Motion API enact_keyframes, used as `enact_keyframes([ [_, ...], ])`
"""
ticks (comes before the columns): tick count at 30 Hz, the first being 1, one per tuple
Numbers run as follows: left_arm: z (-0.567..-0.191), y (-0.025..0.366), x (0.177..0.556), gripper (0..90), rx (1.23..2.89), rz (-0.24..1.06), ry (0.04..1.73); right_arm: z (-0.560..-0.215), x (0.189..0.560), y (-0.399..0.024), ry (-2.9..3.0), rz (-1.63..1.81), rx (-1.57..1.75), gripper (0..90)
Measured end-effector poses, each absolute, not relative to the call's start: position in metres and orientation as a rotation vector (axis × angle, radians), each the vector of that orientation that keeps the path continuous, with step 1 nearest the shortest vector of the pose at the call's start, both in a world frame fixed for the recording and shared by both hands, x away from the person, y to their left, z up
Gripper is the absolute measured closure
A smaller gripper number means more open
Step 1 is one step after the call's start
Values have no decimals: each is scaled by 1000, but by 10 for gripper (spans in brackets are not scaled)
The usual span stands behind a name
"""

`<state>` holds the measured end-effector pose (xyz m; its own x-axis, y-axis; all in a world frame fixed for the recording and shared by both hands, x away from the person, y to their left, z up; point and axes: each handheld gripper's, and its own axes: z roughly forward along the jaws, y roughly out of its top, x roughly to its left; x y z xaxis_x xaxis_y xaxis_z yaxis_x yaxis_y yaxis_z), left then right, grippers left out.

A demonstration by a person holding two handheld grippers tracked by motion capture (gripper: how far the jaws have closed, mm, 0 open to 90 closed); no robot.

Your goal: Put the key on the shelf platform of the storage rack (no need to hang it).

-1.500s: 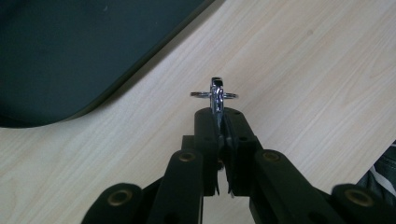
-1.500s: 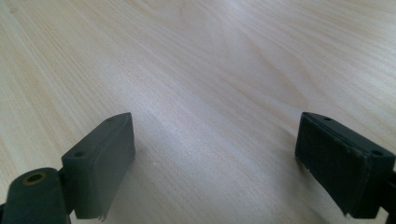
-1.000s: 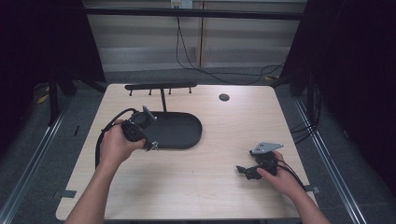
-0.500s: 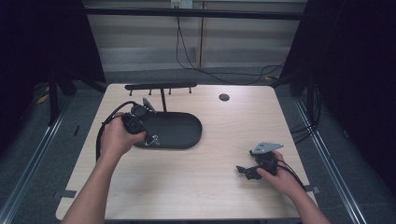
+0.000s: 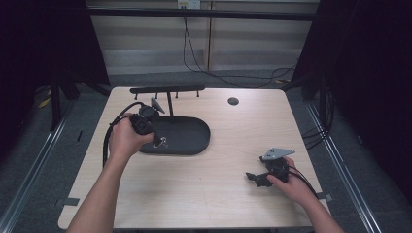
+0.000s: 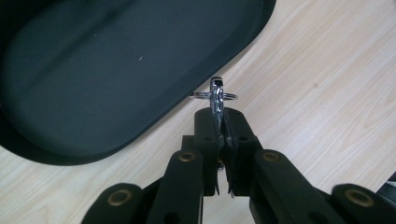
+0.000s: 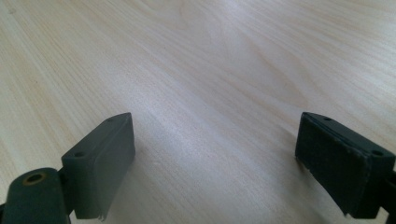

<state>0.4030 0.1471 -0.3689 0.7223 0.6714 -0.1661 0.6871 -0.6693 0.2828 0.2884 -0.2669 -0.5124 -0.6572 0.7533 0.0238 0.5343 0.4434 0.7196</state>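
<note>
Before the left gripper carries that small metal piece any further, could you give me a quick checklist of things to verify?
1. Left gripper shut on the metal key ring piece: ok.
2. Piece clear of the black tray rim: cannot tell; it sits at the edge.
3. Grip depth: not ok, only the tips pinch it.
4. Right gripper open and holding nothing over the table: ok.
5. Rack behind the tray unobstructed: ok.
</note>
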Motion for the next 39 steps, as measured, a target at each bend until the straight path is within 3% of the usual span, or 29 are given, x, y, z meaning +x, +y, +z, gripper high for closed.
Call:
enact_keyframes([
  [39, -367, 133, 433, 855, 2580, -40, 1103, -512, 288, -267, 2399, 1035, 1105, 113],
])
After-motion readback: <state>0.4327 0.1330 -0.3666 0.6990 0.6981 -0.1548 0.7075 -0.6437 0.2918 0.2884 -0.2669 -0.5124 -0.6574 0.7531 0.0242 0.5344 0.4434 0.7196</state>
